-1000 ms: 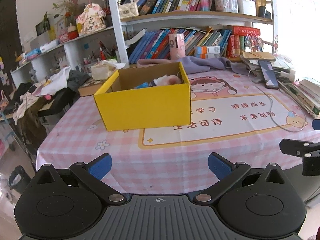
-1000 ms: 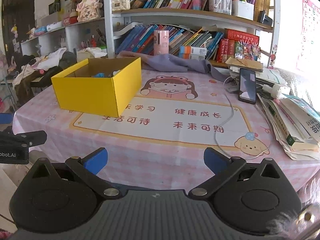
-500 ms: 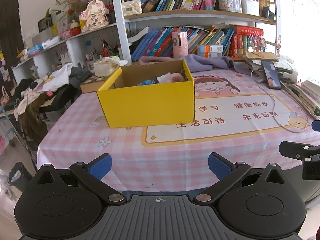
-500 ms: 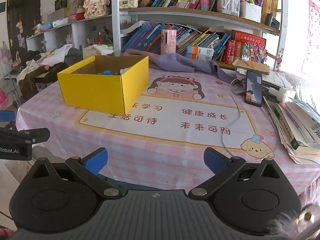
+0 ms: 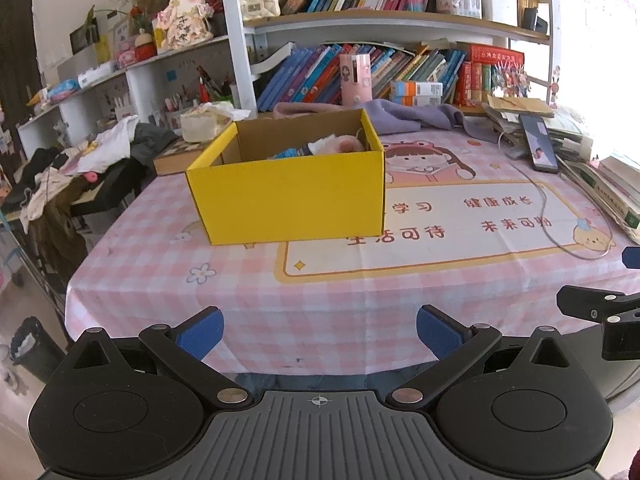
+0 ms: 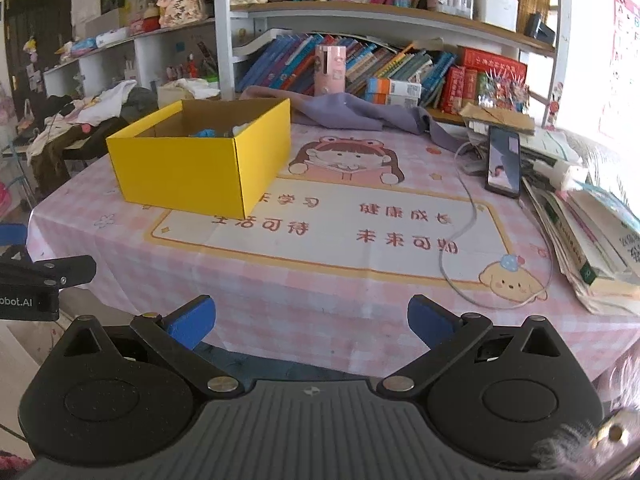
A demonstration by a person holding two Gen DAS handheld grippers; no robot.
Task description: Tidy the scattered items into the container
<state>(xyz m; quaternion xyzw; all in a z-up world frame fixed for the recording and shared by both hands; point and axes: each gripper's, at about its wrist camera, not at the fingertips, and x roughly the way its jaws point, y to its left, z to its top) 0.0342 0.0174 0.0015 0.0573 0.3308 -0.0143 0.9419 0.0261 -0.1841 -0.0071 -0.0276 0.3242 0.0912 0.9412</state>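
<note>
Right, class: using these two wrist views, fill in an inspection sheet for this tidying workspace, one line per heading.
Surface: table under a pink checked cloth with a cartoon print.
Job's things: yellow box open-topped, already holding a few items, including something blue and something white and pink; no loose item seen on the cloth near it.
Clutter: phone, stack of books, purple cloth.
Grippers: left tongs and right tongs both open, empty, at the table's near edge.
Cables: white cable trailing across the cloth.
Surroundings: crowded bookshelf behind the table.
</note>
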